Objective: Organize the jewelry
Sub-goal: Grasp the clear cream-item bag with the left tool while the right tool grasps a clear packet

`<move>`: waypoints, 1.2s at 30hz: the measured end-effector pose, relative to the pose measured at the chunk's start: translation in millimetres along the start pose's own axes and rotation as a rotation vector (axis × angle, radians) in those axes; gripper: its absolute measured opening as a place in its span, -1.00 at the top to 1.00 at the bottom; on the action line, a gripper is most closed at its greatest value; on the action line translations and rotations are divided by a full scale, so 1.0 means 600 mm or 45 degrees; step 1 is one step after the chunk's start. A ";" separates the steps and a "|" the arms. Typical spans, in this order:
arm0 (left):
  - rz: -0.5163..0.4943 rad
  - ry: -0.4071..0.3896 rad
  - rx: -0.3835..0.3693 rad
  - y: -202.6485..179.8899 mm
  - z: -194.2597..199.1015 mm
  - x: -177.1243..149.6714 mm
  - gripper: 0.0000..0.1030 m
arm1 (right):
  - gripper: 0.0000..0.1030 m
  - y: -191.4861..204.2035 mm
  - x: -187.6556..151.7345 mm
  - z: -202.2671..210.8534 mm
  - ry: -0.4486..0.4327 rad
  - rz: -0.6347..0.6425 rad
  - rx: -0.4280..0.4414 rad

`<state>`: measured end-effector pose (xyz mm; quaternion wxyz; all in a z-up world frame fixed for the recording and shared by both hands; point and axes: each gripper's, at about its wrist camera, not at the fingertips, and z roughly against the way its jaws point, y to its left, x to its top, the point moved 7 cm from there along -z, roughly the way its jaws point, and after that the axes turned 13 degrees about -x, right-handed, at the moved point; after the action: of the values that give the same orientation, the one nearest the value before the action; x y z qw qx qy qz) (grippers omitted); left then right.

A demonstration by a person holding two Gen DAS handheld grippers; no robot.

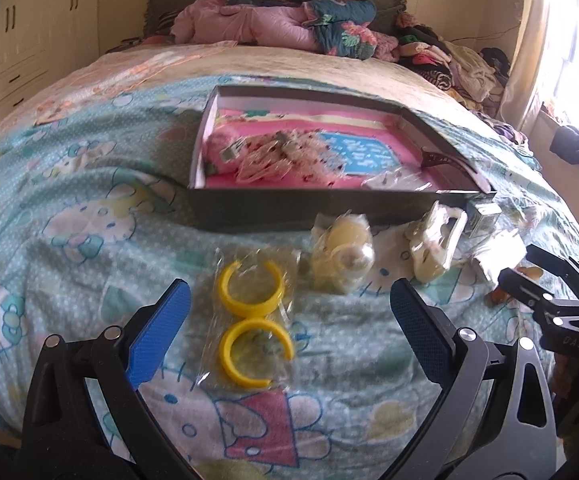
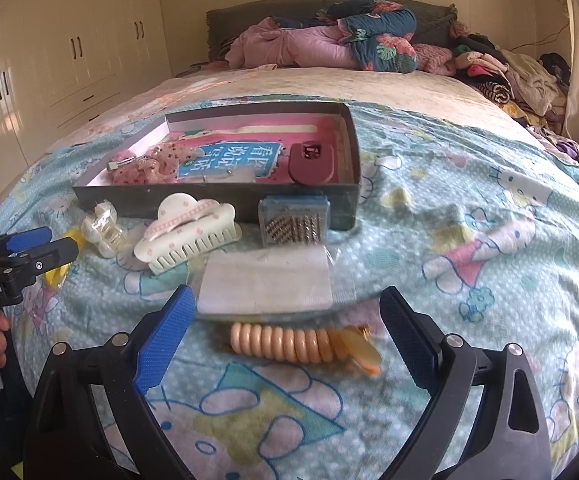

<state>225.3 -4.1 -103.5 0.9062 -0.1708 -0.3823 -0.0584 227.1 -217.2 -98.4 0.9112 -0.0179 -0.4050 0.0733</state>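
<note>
A shallow dark box (image 1: 289,210) (image 2: 217,200) lies on the bed with a pink liner, a pink spotted hair piece (image 2: 145,168) and a maroon clip (image 2: 309,162) inside. My left gripper (image 1: 289,300) is open, its fingers either side of a clear bag with two yellow bracelets (image 1: 255,320). My right gripper (image 2: 285,316) is open around a peach spiral hair tie (image 2: 289,344) with an orange clip. A white claw clip (image 2: 187,236) (image 1: 435,242), a clear claw clip (image 2: 103,228), a blue box of pins (image 2: 295,222) and a white packet (image 2: 267,284) lie before the box.
A bagged yellowish item (image 1: 345,256) lies near the box front. The bed has a Hello Kitty sheet (image 2: 469,240). Folded quilts (image 2: 329,40) and a clothes pile (image 2: 509,72) are at the far end. Wardrobes (image 2: 69,52) stand on the left.
</note>
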 end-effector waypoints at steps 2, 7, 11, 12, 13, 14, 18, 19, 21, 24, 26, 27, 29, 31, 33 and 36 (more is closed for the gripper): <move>-0.038 -0.004 -0.005 -0.009 -0.004 0.012 -0.77 | -0.84 0.007 0.007 -0.006 -0.001 0.010 0.007; -0.077 0.031 -0.033 -0.022 -0.027 0.026 -0.54 | -0.84 0.022 0.013 -0.024 0.019 0.046 0.002; -0.090 0.064 -0.049 -0.028 -0.045 0.028 -0.27 | -0.84 0.025 0.012 -0.039 0.047 0.046 0.000; -0.089 0.075 -0.055 -0.029 -0.050 0.028 -0.23 | -0.84 0.024 0.011 -0.041 0.052 0.045 -0.002; -0.090 0.083 -0.060 -0.029 -0.055 0.028 -0.20 | -0.84 0.024 0.011 -0.043 0.054 0.046 -0.005; -0.093 0.088 -0.061 -0.030 -0.058 0.028 -0.14 | -0.84 0.025 0.012 -0.044 0.057 0.048 -0.007; -0.089 0.107 -0.067 -0.030 -0.069 0.028 0.04 | -0.60 0.023 0.011 -0.049 0.068 0.051 -0.030; -0.087 0.111 -0.071 -0.030 -0.071 0.028 0.09 | -0.56 0.022 0.011 -0.049 0.067 0.047 -0.030; -0.087 0.117 -0.078 -0.030 -0.075 0.029 0.25 | -0.32 0.017 0.012 -0.047 0.061 0.039 -0.035; -0.081 0.127 -0.090 -0.031 -0.079 0.025 0.46 | -0.18 0.006 0.013 -0.042 0.050 0.018 -0.030; -0.080 0.123 -0.094 -0.031 -0.080 0.026 0.46 | -0.11 0.000 0.014 -0.036 0.038 0.002 -0.024; -0.080 0.121 -0.101 -0.031 -0.078 0.026 0.47 | -0.08 -0.004 0.013 -0.031 0.030 -0.006 -0.025; -0.079 0.116 -0.113 -0.033 -0.075 0.025 0.47 | -0.08 -0.012 0.013 -0.022 0.014 -0.029 -0.023; -0.079 0.110 -0.124 -0.040 -0.072 0.026 0.47 | -0.07 -0.020 0.012 -0.014 0.001 -0.056 -0.018; -0.080 0.106 -0.138 -0.045 -0.068 0.025 0.47 | -0.07 -0.030 0.011 -0.004 -0.013 -0.086 -0.017; -0.090 0.098 -0.152 -0.052 -0.062 0.025 0.47 | -0.07 -0.041 0.010 0.014 -0.031 -0.104 -0.005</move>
<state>253.5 -46.3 -108.6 0.9058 -0.2086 -0.3487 -0.1197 227.8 -241.1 -86.2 0.9085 -0.0020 -0.4164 0.0354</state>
